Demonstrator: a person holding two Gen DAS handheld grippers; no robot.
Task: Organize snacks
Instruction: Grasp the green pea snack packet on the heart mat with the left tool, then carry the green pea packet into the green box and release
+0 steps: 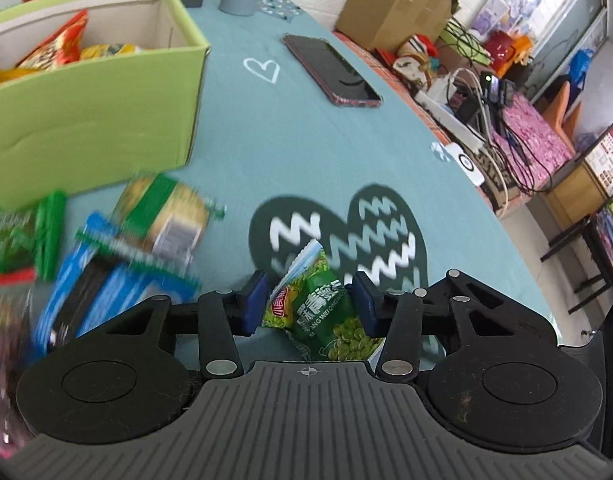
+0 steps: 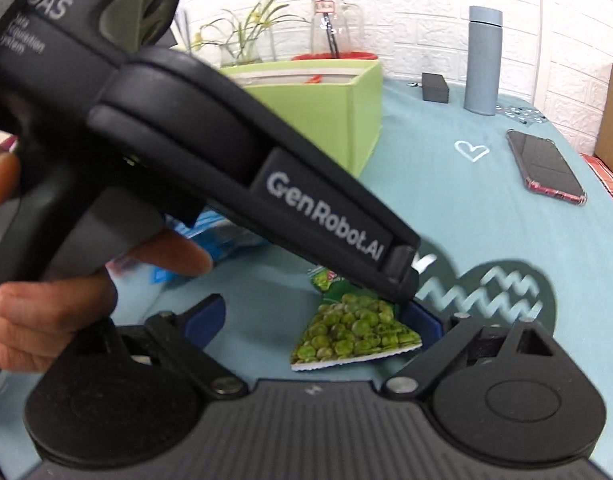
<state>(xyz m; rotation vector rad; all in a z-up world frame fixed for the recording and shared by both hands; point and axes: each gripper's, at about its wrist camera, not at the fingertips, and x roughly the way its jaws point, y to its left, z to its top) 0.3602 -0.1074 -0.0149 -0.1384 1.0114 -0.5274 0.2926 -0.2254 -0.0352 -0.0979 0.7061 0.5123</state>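
A green pea snack packet sits between the blue pads of my left gripper, which is shut on it just above the teal tablecloth. In the right wrist view the same packet lies between my right gripper's wide-open jaws, with the left gripper's body reaching over it from the upper left. A green box with several snack bags inside stands at the upper left; it also shows in the right wrist view. More snack packets lie blurred at the left.
A phone lies on the tablecloth to the far right of the box. A grey bottle and a small black box stand at the back. The table's right edge drops to a cluttered floor.
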